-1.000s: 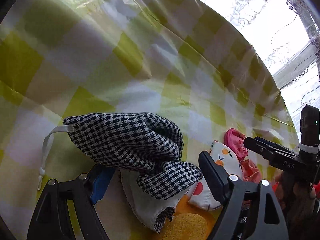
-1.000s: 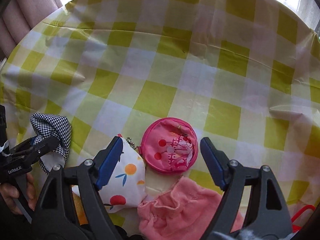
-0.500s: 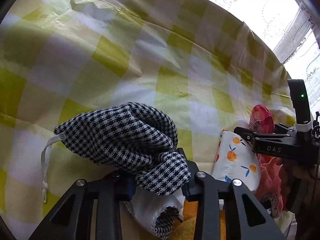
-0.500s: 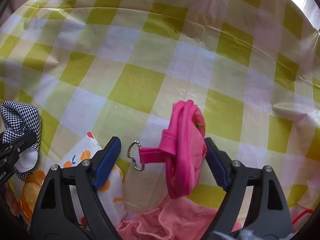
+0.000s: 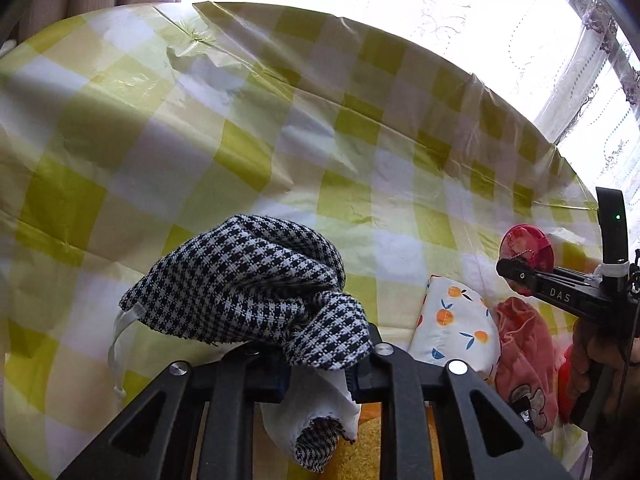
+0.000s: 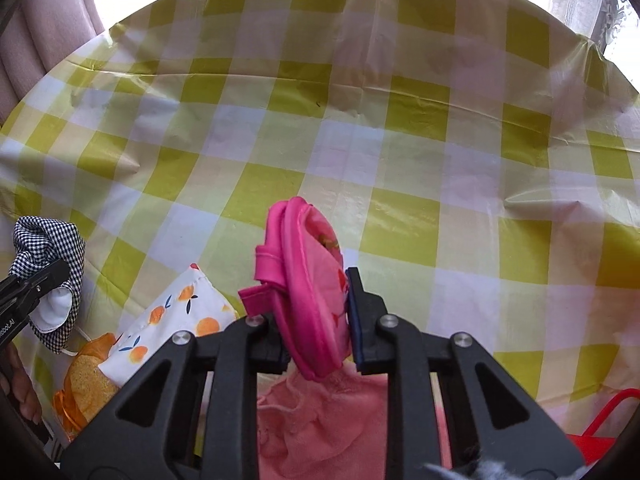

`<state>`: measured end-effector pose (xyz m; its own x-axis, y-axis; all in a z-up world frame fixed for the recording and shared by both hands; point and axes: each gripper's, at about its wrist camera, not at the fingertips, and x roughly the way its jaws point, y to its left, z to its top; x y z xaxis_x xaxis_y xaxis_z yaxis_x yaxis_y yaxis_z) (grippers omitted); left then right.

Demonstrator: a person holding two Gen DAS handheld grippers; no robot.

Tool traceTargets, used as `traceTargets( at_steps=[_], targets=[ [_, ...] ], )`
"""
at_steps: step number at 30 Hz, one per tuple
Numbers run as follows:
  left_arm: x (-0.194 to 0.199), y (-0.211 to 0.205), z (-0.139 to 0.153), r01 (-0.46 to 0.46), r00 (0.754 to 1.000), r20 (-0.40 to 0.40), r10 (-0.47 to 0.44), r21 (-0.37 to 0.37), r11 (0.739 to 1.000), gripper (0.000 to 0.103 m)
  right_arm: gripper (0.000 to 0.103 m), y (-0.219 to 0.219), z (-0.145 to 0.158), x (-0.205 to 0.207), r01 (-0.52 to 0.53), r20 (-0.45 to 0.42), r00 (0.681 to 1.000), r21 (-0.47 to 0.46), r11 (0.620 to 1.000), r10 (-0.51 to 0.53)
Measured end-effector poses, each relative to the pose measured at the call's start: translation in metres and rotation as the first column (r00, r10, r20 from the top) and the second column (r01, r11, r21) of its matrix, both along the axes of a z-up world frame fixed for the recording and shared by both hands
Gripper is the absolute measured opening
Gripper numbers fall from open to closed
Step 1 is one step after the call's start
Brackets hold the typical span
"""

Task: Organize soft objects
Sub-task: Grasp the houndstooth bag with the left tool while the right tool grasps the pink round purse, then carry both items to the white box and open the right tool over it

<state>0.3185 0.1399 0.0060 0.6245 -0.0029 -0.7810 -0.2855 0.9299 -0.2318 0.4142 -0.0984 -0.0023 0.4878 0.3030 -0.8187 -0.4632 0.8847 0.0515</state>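
Now that both grippers have clamped down, two soft items are up off the pile vs lying loose a sec ago. The pink coin pouch (image 6: 310, 292), flat on the cloth a second back w/ open fingers either side, stands on edge and is pinched in the right gripper (image 6: 320, 328); its jaws are closing, pouch squeezed between the pads, tab and lower edge bulging out. The houndstooth drawstring bag (image 5: 256, 280) is likewise nipped by its bunched neck in the left gripper (image 5: 320, 368), jaws closing on fabric; body of bag hangs fwd of the fingers, white cord (image 5: 118, 344) dangling at its left end, white lining showing below.

Left behind near the worktop's front edge: orange-print pouch (image 6: 180, 316), fuzzy pink cloth (image 6: 320, 420) right under the right gripper, orange sponge-like thing (image 6: 86, 376), touching or overlapping each other. Red item (image 6: 604, 424) at far right, only partly in view, can't ID. Yellow-check tablecloth (image 6: 400, 152) beyond is bare of items.

Meaning for task, as I read it: pick phase done for two items at once; next is carrying each to its spot. Both grips look shallow-ish on floppy stuff, so slip risk during transit. Three+ pieces still unsorted.
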Motion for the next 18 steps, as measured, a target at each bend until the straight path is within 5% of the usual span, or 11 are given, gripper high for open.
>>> traceTargets(
  at_steps=[18],
  targets=[
    [-0.089, -0.013, 0.088, -0.070, 0.981, 0.183, 0.059, 0.056, 0.996, 0.021, 0.026, -0.051, 0.088, -0.127, -0.012, 0.186, 0.983, 0.108, 0.994, -0.009]
  ],
)
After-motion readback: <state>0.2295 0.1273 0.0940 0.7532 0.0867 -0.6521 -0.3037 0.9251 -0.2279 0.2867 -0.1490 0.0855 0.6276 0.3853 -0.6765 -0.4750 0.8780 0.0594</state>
